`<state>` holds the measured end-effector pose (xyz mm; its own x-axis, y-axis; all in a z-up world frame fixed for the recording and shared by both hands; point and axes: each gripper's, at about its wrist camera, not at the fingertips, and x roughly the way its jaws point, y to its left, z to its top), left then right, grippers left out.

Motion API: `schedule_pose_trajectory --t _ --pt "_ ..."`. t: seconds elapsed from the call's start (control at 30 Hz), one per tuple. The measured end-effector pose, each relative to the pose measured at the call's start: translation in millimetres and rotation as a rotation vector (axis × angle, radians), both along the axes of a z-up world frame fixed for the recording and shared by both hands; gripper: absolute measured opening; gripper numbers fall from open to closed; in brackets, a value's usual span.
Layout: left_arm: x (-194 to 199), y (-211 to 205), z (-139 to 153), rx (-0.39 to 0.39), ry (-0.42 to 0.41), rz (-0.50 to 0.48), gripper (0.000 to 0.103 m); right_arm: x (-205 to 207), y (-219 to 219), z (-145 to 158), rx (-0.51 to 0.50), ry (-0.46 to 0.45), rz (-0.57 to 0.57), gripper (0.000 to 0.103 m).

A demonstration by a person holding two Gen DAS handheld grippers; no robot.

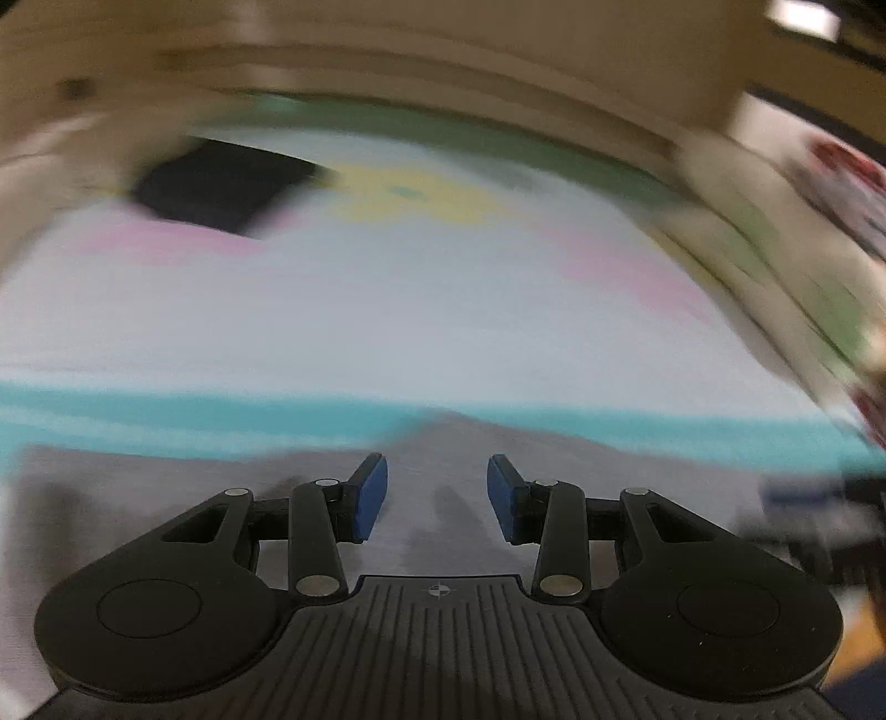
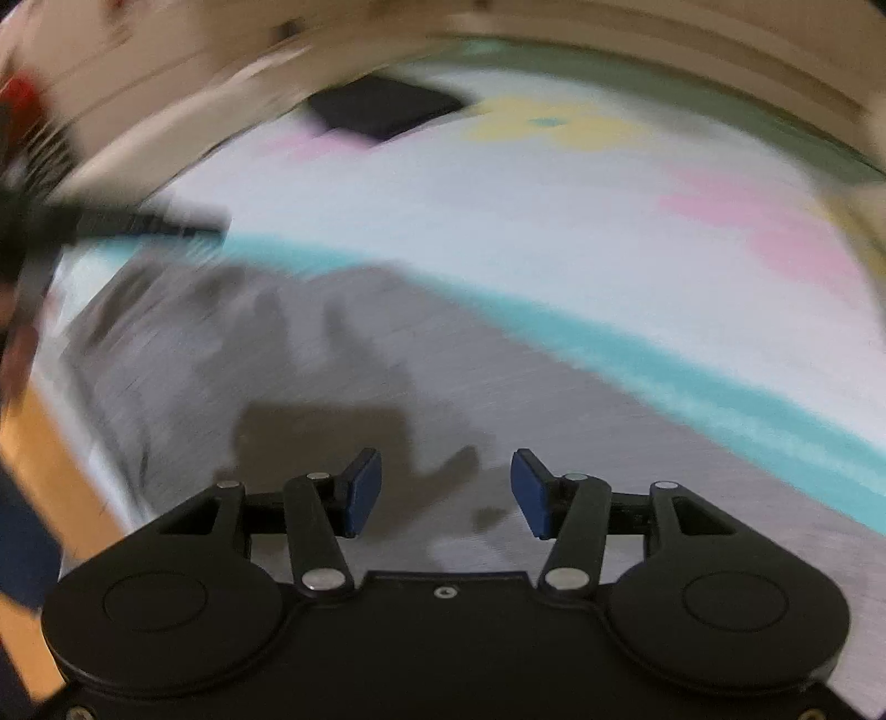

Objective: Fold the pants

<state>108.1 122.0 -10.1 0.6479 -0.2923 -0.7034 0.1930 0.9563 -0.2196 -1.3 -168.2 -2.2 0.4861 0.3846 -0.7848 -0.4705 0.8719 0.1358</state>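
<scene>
Grey pants (image 1: pixel 166 482) lie flat on a white bedsheet, just below its teal stripe (image 1: pixel 221 415). My left gripper (image 1: pixel 437 487) hovers over the grey cloth, open, its blue pads (image 1: pixel 370 501) apart with nothing between them. In the right wrist view the pants (image 2: pixel 277 360) spread leftward with some creases. My right gripper (image 2: pixel 446 487) is open above them and holds nothing. A blurred black shape (image 2: pixel 138 221) at the upper left looks like the other gripper. Both views are smeared by motion.
The sheet (image 2: pixel 498 210) carries pink and yellow flower prints. A dark folded item (image 2: pixel 382 108) lies near its far edge by a pale wooden frame (image 2: pixel 664 33). Orange wood floor (image 2: pixel 50 471) shows past the sheet's left edge, and a person's dark clothing (image 2: pixel 22 554) beside it.
</scene>
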Motion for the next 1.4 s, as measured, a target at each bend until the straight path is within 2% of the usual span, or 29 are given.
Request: schedule_pose_trajectory --t 0.1,0.2,0.27,0.37,0.47,0.57,0.67,0.77,0.8,0.83,0.87,0.93,1.0,1.07,1.2,1.27,1.4 --pt "12.8 -42.3 -17.4 -0.016 0.067 -0.138 0.039 21.5 -45.7 6.1 -0.027 -0.013 -0.111 0.059" --pt "25.5 -73.8 -34.5 -0.005 0.122 -0.215 0.039 39.2 -89.7 5.9 -0.083 -0.018 -0.189 0.059" --pt "36.0 -87.5 -46.4 0.002 0.169 -0.234 0.039 48.5 -118.4 2.1 -0.119 -0.001 -0.233 0.059" --pt "45.4 -96.5 -62.6 0.016 0.241 -0.192 0.039 61.5 -159.5 -11.8 -0.154 0.05 -0.297 0.058" --pt "53.5 -97.1 -60.1 -0.014 0.256 -0.145 0.039 60.7 -189.0 -24.0 -0.209 0.088 -0.339 0.054" --pt "59.3 -98.4 -60.6 -0.019 0.262 -0.121 0.039 55.4 -207.8 -30.5 -0.219 0.079 -0.344 0.054" --pt "64.4 -104.7 -63.7 -0.001 0.251 -0.125 0.039 55.0 -208.4 -35.8 -0.224 0.063 -0.329 0.056" --pt "65.9 -111.4 -66.3 0.013 0.232 -0.135 0.039 60.5 -205.9 -54.6 -0.256 0.095 -0.337 0.058" --pt "66.3 -112.9 -65.7 0.009 0.229 -0.129 0.039 57.6 -209.9 -62.3 -0.264 0.119 -0.327 0.053" --pt "66.5 -113.3 -65.4 0.006 0.228 -0.123 0.039 58.9 -206.9 -69.1 -0.264 0.096 -0.328 0.052" --pt "67.1 -114.8 -64.4 0.006 0.223 -0.117 0.039 59.5 -205.4 -69.3 -0.261 0.053 -0.345 0.052" --pt "64.1 -118.0 -59.0 0.022 0.197 -0.113 0.039 69.0 -204.7 -66.4 -0.259 0.046 -0.374 0.047" --pt "61.6 -122.3 -53.6 0.041 0.164 -0.124 0.039 72.2 -214.8 -56.7 -0.203 0.046 -0.45 0.044" --pt "60.3 -127.9 -51.3 0.053 0.136 -0.136 0.039 69.4 -232.3 -44.9 -0.152 0.048 -0.511 0.048" --pt "57.4 -131.6 -50.0 0.039 0.135 -0.147 0.039 48.9 -282.4 -21.2 -0.133 0.029 -0.649 0.076" --pt "56.9 -134.3 -49.5 0.034 0.139 -0.152 0.039 37.4 -312.8 -17.2 -0.112 0.054 -0.708 0.076" --pt "54.9 -139.7 -50.1 0.042 0.132 -0.171 0.039 16.3 -371.9 -24.8 -0.043 0.169 -0.809 0.076"
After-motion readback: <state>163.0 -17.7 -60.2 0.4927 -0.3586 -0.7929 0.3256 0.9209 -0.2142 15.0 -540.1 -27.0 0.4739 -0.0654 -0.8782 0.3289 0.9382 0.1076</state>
